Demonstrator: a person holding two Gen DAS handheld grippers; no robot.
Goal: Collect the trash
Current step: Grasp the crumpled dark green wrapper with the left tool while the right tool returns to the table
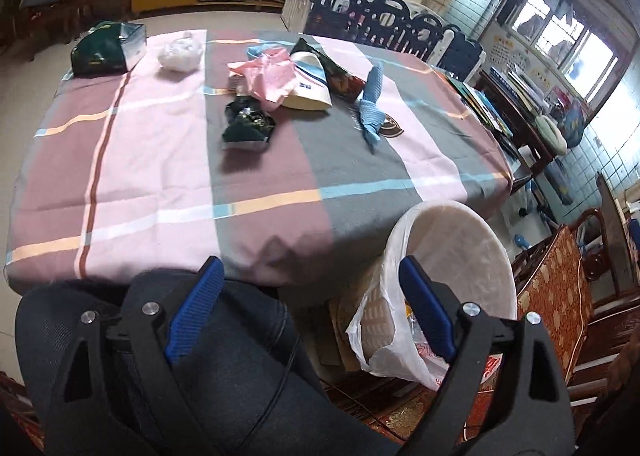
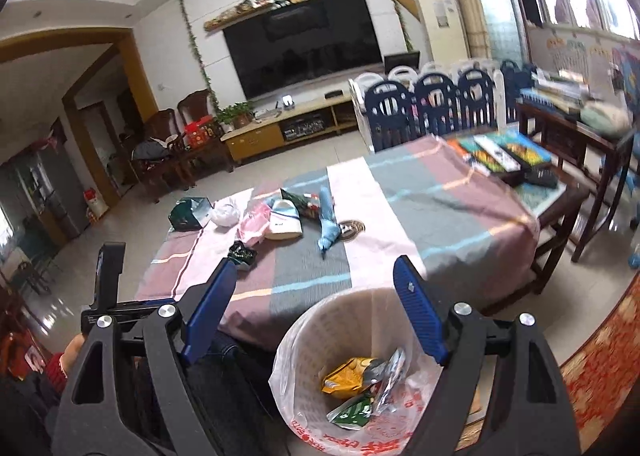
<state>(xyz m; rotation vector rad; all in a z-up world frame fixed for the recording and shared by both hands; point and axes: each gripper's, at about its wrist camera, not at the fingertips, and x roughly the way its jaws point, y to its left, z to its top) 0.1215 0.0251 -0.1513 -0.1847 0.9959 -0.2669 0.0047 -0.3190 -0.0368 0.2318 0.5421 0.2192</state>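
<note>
Two grippers are in your hands, and both stand with jaws released and nothing between the pads. Your left gripper (image 1: pixel 308 304) hangs over your dark trouser leg (image 1: pixel 224 356) at the near edge of the desk (image 1: pixel 168 192), with the bin just to its right. Your right gripper (image 2: pixel 316 304) hovers directly above the waste bin (image 2: pixel 320 320), its jaws spread wide and holding nothing.

The bin is white, lined with a thin plastic bag (image 1: pixel 372 352), and stands on the floor against the near side of the desk. Inside it lie several crumpled wrappers: a yellow one (image 2: pixel 346 374), a green one (image 2: pixel 352 412) and a clear or silvery one (image 2: pixel 390 380).

Trash not yet collected remains on the checked cloth of the desk. A dark green crumpled wrapper (image 1: pixel 248 124) lies nearest to you. Behind it sits a pink plastic bag (image 1: pixel 268 76), touching a cream and blue pouch (image 1: pixel 310 90). A blue cloth (image 1: pixel 370 104) lies to the right of that pile. A white crumpled bag (image 1: pixel 180 54) rests further left, near a dark green box (image 1: pixel 108 48) at the far left corner.

Books (image 2: pixel 504 154) lie at the far right end of the desk, well apart from the trash.
</note>
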